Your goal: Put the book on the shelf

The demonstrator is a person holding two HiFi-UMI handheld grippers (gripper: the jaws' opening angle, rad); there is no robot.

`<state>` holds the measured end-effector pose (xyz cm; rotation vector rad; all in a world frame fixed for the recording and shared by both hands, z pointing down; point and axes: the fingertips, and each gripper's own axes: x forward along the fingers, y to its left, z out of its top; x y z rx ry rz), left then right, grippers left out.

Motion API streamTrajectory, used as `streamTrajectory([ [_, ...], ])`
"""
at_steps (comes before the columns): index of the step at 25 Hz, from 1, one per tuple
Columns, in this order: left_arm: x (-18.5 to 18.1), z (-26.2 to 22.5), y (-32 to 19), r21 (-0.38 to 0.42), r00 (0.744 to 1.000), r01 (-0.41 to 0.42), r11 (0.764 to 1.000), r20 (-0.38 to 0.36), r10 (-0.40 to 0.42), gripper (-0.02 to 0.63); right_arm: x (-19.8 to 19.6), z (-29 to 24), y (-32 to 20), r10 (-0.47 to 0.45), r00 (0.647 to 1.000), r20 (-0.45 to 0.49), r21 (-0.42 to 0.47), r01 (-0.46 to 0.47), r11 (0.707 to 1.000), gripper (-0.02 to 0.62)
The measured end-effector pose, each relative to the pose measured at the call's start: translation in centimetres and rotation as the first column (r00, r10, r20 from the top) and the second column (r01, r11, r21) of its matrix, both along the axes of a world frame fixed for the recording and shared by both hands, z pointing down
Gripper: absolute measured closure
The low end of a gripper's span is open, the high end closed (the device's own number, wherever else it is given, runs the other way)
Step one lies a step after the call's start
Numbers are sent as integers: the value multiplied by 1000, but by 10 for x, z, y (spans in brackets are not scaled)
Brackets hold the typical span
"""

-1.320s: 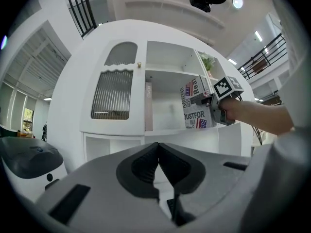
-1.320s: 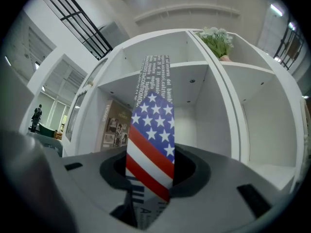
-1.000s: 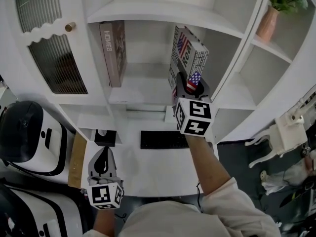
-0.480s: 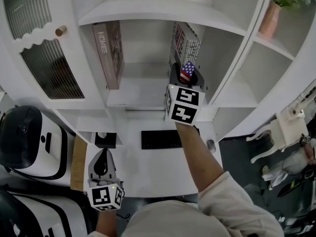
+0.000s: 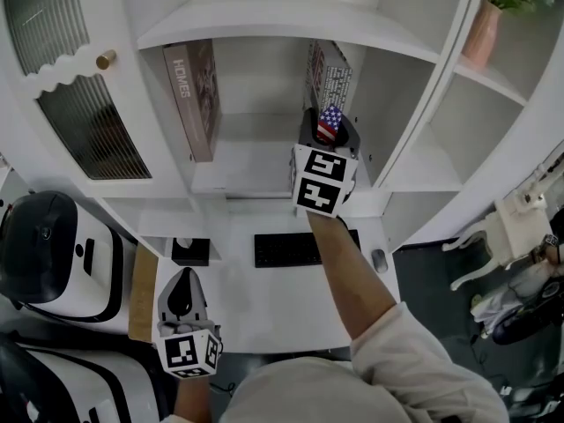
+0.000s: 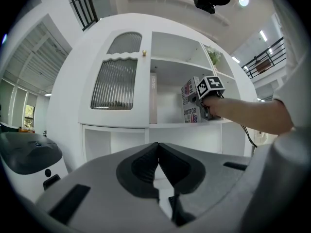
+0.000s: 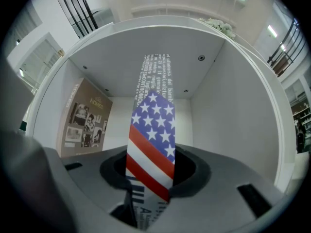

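A book with a stars-and-stripes spine (image 5: pixel 330 85) (image 7: pixel 151 144) stands upright inside the open shelf compartment (image 5: pixel 256 161), right of its middle. My right gripper (image 5: pixel 327 129) (image 7: pixel 148 178) is shut on the book's spine, reaching into the compartment. In the left gripper view the same book (image 6: pixel 191 102) and the right gripper (image 6: pixel 210 93) show far off in the shelf. My left gripper (image 5: pixel 181 300) (image 6: pixel 158 165) hangs low over the desk, shut with nothing between its jaws.
A brown book marked HOMES (image 5: pixel 192 95) (image 7: pixel 85 118) leans against the compartment's left wall. A ribbed glass cabinet door (image 5: pixel 84 86) is at the left; a potted plant (image 5: pixel 502 16) sits on a right shelf. A black keyboard (image 5: pixel 286 249) lies on the desk below.
My right gripper has pushed the flag book deeper into the compartment and stood it straighter. The left gripper has stayed put.
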<state>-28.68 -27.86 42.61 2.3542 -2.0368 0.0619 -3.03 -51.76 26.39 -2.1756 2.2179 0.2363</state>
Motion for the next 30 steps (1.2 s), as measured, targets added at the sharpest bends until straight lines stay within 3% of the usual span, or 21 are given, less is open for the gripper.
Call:
streamTrajectory([
  [12, 6, -2, 3, 3, 1000, 7, 1000, 6, -7, 603, -1, 0, -1, -30, 1000, -1, -2, 30, 1000, 422],
  [16, 8, -2, 5, 4, 1000, 12, 1000, 8, -12, 603, -4, 5, -1, -61, 998, -10, -24, 60, 998, 328],
  [30, 17, -10, 21, 14, 1000, 23, 1000, 16, -23, 603, -7, 0, 21, -103, 994, -27, -18, 103, 995, 333],
])
